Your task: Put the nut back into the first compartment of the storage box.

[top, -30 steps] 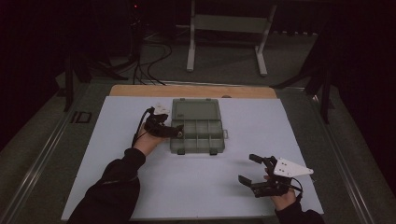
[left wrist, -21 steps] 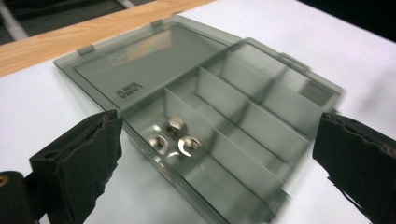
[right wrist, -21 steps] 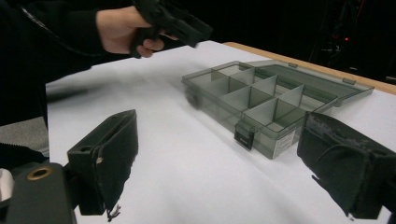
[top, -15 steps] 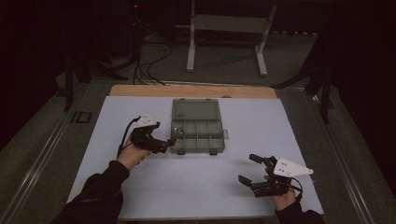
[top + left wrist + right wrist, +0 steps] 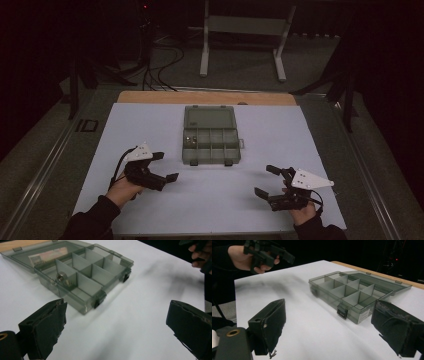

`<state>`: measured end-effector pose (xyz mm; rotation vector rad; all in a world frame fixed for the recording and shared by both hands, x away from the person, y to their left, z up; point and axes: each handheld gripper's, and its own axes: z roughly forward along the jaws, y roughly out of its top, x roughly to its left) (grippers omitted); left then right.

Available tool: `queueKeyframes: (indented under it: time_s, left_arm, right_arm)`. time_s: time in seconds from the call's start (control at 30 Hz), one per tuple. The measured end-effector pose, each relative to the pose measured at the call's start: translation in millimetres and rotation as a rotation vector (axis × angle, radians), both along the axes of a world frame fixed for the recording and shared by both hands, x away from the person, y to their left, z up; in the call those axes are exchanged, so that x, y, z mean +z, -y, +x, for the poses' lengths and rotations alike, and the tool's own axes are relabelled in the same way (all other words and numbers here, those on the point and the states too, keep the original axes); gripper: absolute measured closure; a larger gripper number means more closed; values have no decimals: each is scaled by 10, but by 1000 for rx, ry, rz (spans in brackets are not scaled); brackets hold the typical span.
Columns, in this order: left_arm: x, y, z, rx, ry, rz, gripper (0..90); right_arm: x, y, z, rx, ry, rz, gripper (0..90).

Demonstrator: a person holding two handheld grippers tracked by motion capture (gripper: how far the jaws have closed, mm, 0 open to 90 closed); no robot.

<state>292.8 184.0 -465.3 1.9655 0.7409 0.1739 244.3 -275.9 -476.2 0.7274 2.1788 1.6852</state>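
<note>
Looking down from the high view, the left gripper [image 5: 161,167] and the right gripper [image 5: 267,181] both rest low on the white table [image 5: 310,145] with their jaws spread and nothing between them. The compartment box [image 5: 211,135] lies ahead of both, up and to the right of the left gripper, up and to the left of the right one, well apart from each. Its lid [image 5: 210,118] lies folded back flat on the far side.

Along the left gripper view, the box [image 5: 82,277] sits beyond the left jaw, off to that side, its near corner closest. Two small metal pieces [image 5: 62,279], perhaps nuts, lie in one compartment nearest this gripper. A latch [image 5: 99,298] faces the jaws.

Along the right gripper view, the box [image 5: 348,293] lies ahead between the wide-set jaws, nearer the right one, with the other hand [image 5: 244,257] far off to the upper left.

By its look the box is thin, stiff, smooth plastic: light, likely to slide on the sheet, and its walls may flex. A hold across a side wall or the front rim by a latch seems soundest; the small pieces would want a careful pinch.
</note>
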Motion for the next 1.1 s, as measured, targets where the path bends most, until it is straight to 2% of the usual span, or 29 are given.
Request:
queueKeyframes:
  time_s: [0.1, 0.23, 0.4, 0.47, 0.6, 0.67, 0.8, 1.0, 1.1]
  left_arm:
    - [-27, -51, -72, 4, 1, -11, 31]
    - [-70, -114, -162, -15, 8, -7, 31]
    - [-162, -225, -254, -19, 4, -36, 31]
    - [-196, -261, -294, -25, 12, -30, 31]
    - [-239, -325, -354, -41, 2, -21, 31]
    - [-262, -358, -377, -32, 6, -5, 31]
    - [-305, -456, -402, 1, -2, -9, 31]
    - [-340, -561, -438, -8, -10, 7, 31]
    - [-365, -594, -446, 15, -16, 21, 37]
  right_arm:
    - [0, -4, -1, 1, 2, -3, 124]
    - [0, -6, -1, 0, 2, -4, 124]
    - [0, -9, -1, 1, 3, -5, 124]
    - [0, -8, 0, 1, 3, -4, 124]
    - [-1, -9, 0, 1, 3, -5, 124]
    - [0, -9, 0, 1, 3, -6, 124]
    - [1, -7, -3, 0, 4, -7, 124]
    - [1, -8, -4, 1, 4, -7, 124]
    - [3, -8, -6, 1, 7, -9, 124]
